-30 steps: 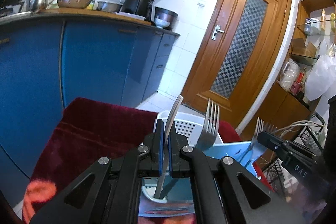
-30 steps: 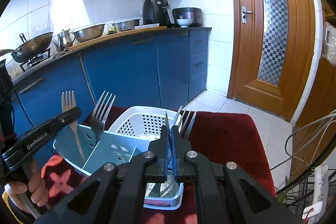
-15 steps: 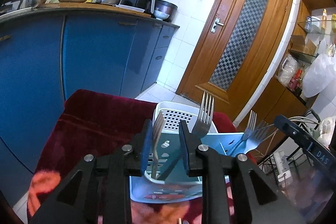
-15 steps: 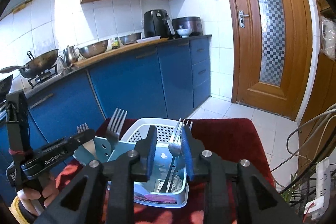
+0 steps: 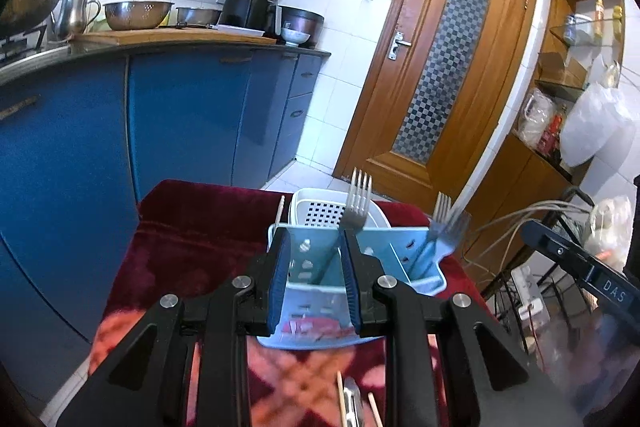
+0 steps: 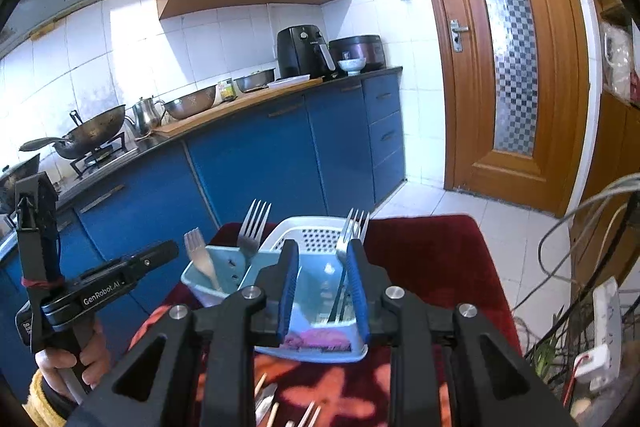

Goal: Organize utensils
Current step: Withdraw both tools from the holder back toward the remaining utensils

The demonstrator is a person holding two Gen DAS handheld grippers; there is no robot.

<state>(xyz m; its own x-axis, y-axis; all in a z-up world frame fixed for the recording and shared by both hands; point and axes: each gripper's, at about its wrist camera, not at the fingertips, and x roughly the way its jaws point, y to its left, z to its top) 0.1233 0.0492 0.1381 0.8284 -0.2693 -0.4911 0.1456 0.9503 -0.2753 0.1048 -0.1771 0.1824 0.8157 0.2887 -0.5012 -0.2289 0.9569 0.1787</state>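
A light blue utensil caddy (image 5: pixel 376 259) (image 6: pixel 224 269) stands on the red cloth. Forks stand upright in it: one (image 5: pixel 358 199) in the middle, two more (image 5: pixel 446 221) at its right end. The right wrist view shows forks (image 6: pixel 252 227) (image 6: pixel 197 253) on the left side and one (image 6: pixel 352 231) on the right. My left gripper (image 5: pixel 315 241) is open and empty, hanging just short of the caddy. My right gripper (image 6: pixel 323 247) is open and empty as well, on the caddy's near side. Each gripper shows in the other's view (image 5: pixel 580 269) (image 6: pixel 120 279).
A white perforated basket (image 5: pixel 320 213) (image 6: pixel 316 233) sits right behind the caddy. Loose chopsticks and a knife (image 5: pixel 352 403) (image 6: pixel 268 403) lie on the red patterned cloth (image 5: pixel 192 243) near me. Blue cabinets (image 5: pixel 180 123) run along the left. Cables and a power strip (image 6: pixel 600 331) lie to the right.
Both grippers opened and let go of the utensils they held, which now stand in the caddy. Both hands then drew back and rose away from the caddy.
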